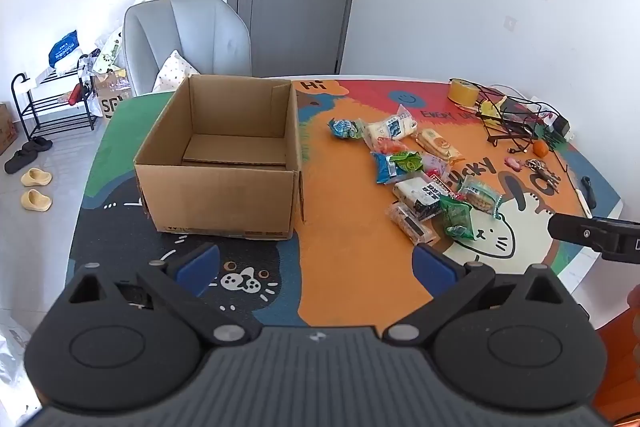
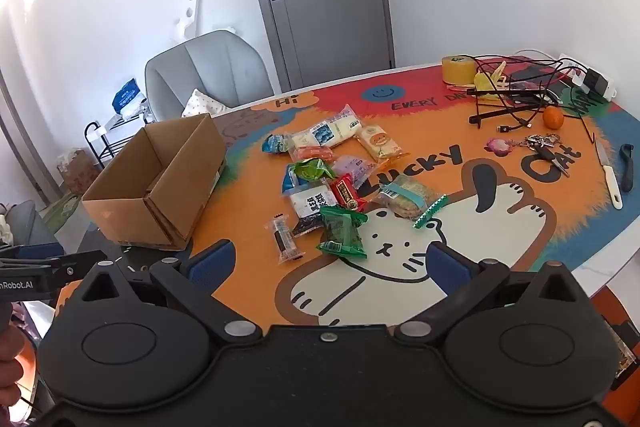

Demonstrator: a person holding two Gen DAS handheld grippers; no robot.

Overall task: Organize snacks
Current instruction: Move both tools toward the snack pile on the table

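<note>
**benchwatcher:** So why is the cardboard box (image 1: 218, 163) sitting open and bare on the left of the bench (image 1: 352, 247)? Only a loose cardboard flap lies on its floor, as far as I can tell.

**snackstacker:** My guess is it's the drop-off spot. Top's open, nothing in the way, and it's just beside the pile of snacks (image 2: 328, 187), so each packet only needs a short hop over. The snacks are all loose on the orange part of the mat, some overlapping, none in the box yet. So the sorting hasn't really started.

**benchwatcher:** And the tools?

**snackstacker:** Left tool (image 1: 316, 269) is spread wide with nothing between its blue pads; it hangs over the near edge of the bench, roughly between box and pile. Right tool (image 2: 330, 265) is spread wide too, also pinching nothing, angled down at the nearest packets. The green packet (image 2: 342, 233) sits just ahead of it, so I'd bet that's the first pick. Wide jaws make sense for puffy wrappers.

**benchwatcher:** What about the junk on the far right?

**snackstacker:** Tape roll (image 2: 458, 69), cables, an orange (image 2: 553, 117), keys, a knife (image 2: 608, 173). They're well apart from the pile, so probably not part of the job.
</note>
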